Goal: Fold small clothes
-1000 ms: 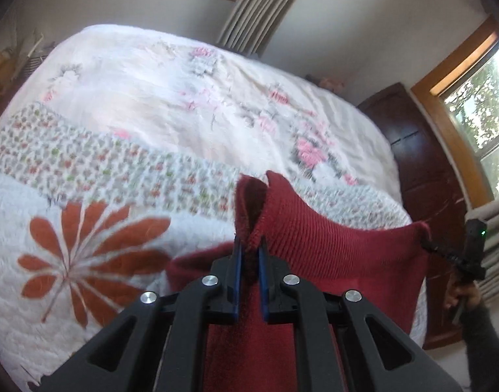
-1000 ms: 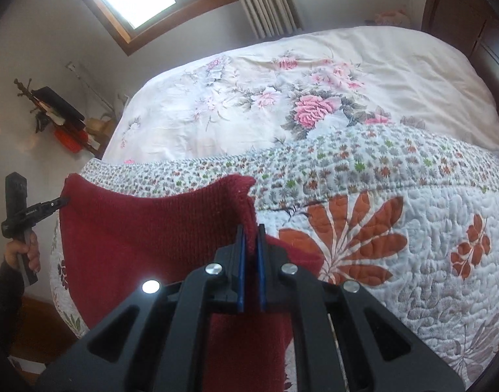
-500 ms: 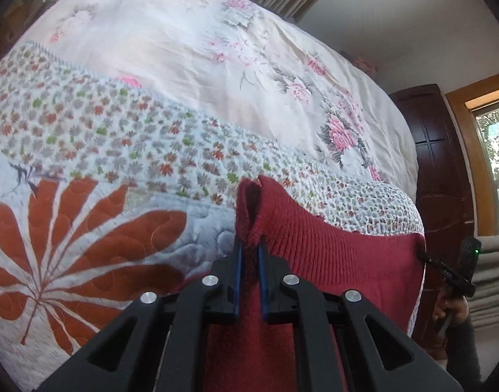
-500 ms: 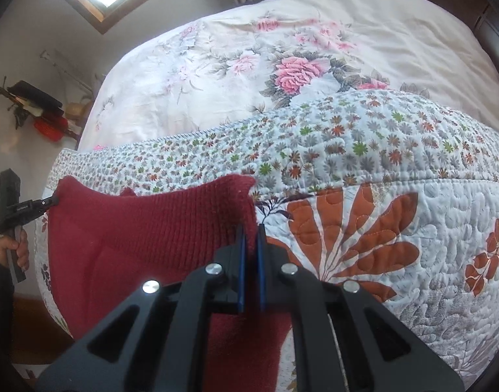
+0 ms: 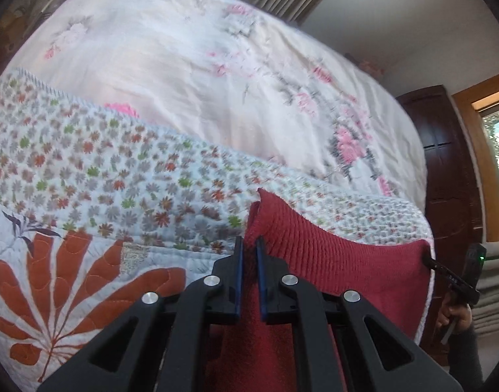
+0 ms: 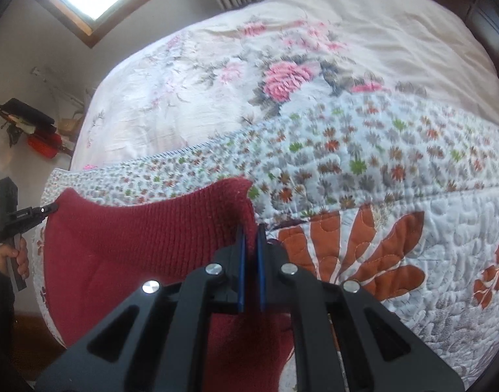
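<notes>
A dark red knitted garment (image 5: 340, 261) hangs stretched between my two grippers above the quilted bed. My left gripper (image 5: 248, 245) is shut on one top corner of it; the ribbed edge pokes up between the blue pads. My right gripper (image 6: 251, 232) is shut on the other top corner of the red garment (image 6: 135, 241). Each view shows the opposite gripper at the far end of the cloth: the right one (image 5: 429, 259) at the right edge, the left one (image 6: 51, 209) at the left edge, each held by a hand.
A patchwork quilt (image 5: 86, 196) with orange leaf shapes covers the near part of the bed, a pink floral cover (image 5: 216, 65) the far part. A dark wooden cabinet (image 5: 445, 163) and window stand to the right. Shelf clutter (image 6: 30, 127) hangs on the left wall.
Both grippers have carried the red garment forward and lower over the quilt; the bed fills more of both views. Both stay shut on their corners.
</notes>
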A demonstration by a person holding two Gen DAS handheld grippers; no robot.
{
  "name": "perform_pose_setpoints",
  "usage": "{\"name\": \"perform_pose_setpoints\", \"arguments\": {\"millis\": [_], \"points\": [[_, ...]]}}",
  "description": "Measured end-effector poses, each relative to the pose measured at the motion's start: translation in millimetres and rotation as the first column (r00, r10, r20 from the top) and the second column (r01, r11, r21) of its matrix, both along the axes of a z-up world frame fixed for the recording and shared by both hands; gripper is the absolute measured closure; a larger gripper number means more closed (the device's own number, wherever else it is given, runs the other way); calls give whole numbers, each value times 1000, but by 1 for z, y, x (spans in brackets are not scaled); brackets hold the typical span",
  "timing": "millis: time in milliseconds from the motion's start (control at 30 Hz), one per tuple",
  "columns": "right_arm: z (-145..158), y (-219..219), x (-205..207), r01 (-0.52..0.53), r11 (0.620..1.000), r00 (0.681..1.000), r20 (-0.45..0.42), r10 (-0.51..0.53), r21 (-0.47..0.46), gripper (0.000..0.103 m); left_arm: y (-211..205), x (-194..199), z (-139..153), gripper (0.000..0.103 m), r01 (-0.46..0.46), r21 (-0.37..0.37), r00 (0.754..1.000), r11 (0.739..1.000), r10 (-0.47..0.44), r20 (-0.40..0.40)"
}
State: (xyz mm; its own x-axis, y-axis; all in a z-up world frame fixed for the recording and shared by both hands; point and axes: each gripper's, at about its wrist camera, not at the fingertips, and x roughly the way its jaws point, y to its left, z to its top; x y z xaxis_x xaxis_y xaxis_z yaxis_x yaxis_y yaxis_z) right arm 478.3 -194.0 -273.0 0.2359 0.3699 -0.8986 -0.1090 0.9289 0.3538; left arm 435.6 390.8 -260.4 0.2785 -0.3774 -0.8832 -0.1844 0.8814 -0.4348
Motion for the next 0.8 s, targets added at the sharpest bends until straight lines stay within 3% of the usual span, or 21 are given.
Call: {"name": "perform_pose_setpoints", "arguments": {"millis": [100, 167, 267, 333, 400, 467, 533, 600, 667, 733, 800], "points": [[-22, 1, -2, 17, 1000, 999, -46, -17, 0, 97, -1, -1, -23, 96, -5, 13, 999, 1000, 6, -51], [-27, 0, -7, 27, 999, 998, -61, -26, 22, 87, 2, -6, -22, 86, -26, -3, 998, 1000, 25, -53], [-10, -12, -23, 64, 995, 998, -11, -64, 81, 68, 8, -26, 8, 76, -46, 38, 999, 998, 45, 27], [13, -23, -45, 77, 992, 995, 54, -83, 100, 68, 7, -47, 38, 76, -25, 67, 995, 997, 18, 98], [36, -22, -75, 28, 990, 992, 121, -45, 139, 68, -3, -76, 67, 70, 25, 39, 983, 999, -31, 180], [40, -13, -92, -18, 985, 992, 124, -4, 172, 68, -32, -107, 77, 68, 140, 16, 965, 990, -140, 220], [29, 8, -105, -72, 985, 994, 97, 57, 160, 68, -56, -123, 65, 68, 193, 58, 955, 980, -201, 219], [12, 21, -112, -101, 991, 990, 105, 91, 92, 68, -65, -127, 34, 68, 177, 132, 966, 975, -198, 166], [7, 20, -116, -102, 994, 984, 148, 94, 47, 70, -57, -130, 5, 79, 141, 193, 982, 971, -161, 94], [11, 5, -122, -37, 997, 991, 135, 28, 64, 71, -45, -140, -1, 84, 124, 193, 984, 973, -146, 106], [28, -4, -139, -23, 995, 989, 151, 7, 102, 67, -43, -150, 10, 85, 125, 238, 982, 963, -154, 109]]}}
